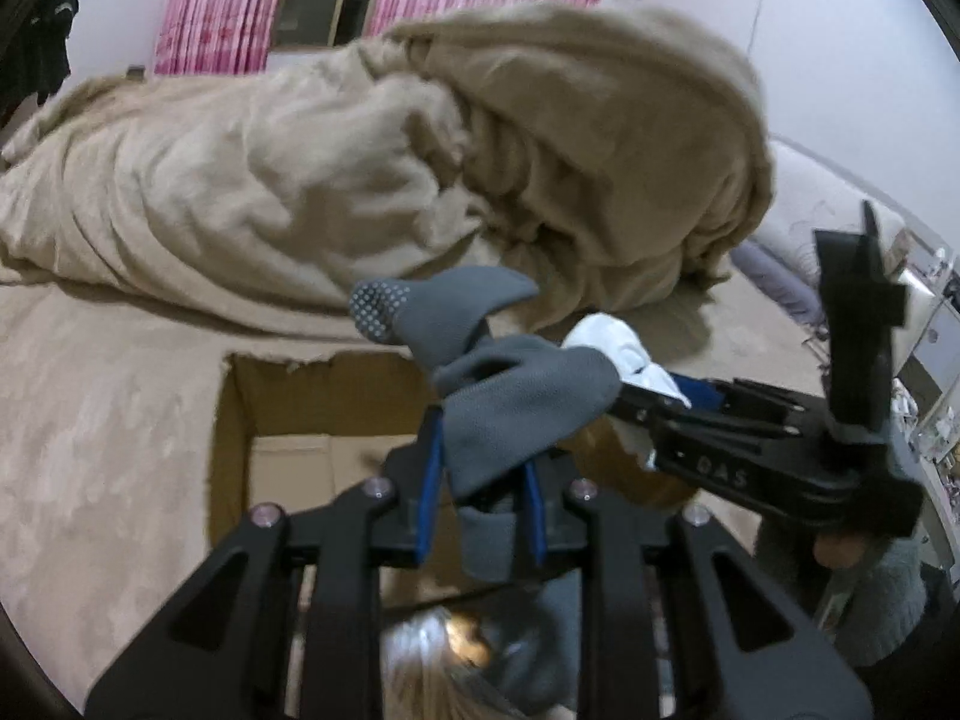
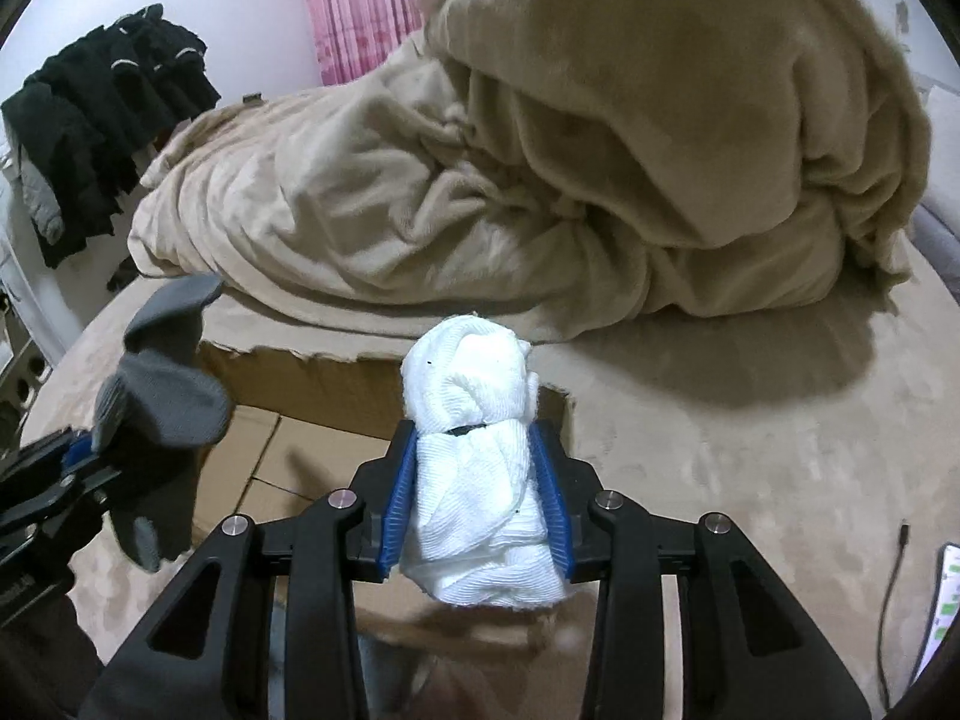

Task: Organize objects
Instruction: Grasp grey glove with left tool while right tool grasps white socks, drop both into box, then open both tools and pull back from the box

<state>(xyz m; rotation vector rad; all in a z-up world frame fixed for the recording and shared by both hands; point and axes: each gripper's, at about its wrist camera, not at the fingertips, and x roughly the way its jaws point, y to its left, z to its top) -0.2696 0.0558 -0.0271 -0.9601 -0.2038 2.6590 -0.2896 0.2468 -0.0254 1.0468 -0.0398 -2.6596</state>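
My left gripper is shut on a grey sock bundle with dotted grip soles, held above an open cardboard box on the bed. My right gripper is shut on a rolled white sock bundle, held over the box's right part. In the left wrist view the right gripper comes in from the right with the white bundle just behind the grey socks. In the right wrist view the left gripper and grey socks are at the left.
A crumpled beige blanket is piled behind the box on the beige bed. Black clothes hang at the far left by pink curtains. A cable and a phone lie at the right edge.
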